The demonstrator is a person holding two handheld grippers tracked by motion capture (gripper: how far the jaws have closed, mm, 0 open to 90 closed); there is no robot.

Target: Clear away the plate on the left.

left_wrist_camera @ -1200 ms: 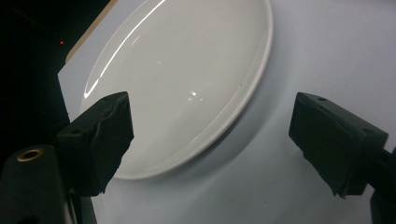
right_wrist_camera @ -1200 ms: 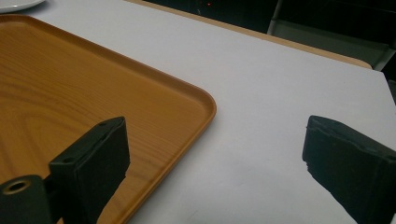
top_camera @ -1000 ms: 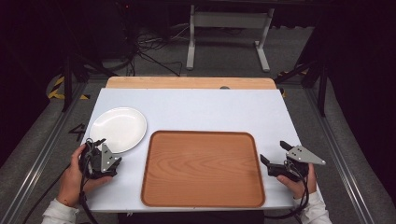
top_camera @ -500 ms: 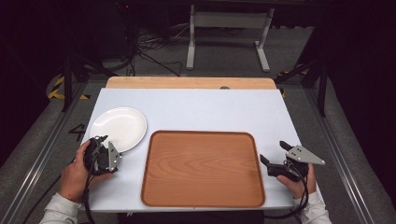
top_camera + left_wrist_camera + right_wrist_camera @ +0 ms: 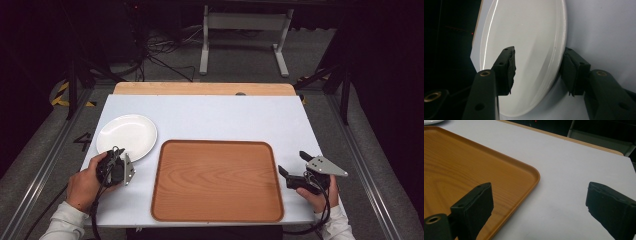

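Note:
A white plate (image 5: pixel 126 136) lies at the table's left, beside a wooden tray (image 5: pixel 215 144). My left gripper (image 5: pixel 116 153) sits at the plate's near edge, turned on its side. In the left gripper view the plate (image 5: pixel 524 37) has its rim between the jaws of this gripper (image 5: pixel 537 67). One pad hovers over the inside and the other rests by the rim's outer edge. The jaws have just been closing and a gap still shows. My right gripper (image 5: pixel 293 163) rests open at the tray's right, with nothing between the jaws of this gripper (image 5: pixel 539 197), next to the tray's corner (image 5: pixel 524 170).
The white table top (image 5: pixel 225 115) has a wooden strip (image 5: pixel 200 88) along its far edge. Beyond it stand a metal frame (image 5: pixel 245 30) and cables on the floor. Metal rails run down both sides of the table.
My left hand has turned and edged toward the plate, and its jaws have narrowed around the plate's rim. The right hand has kept still.

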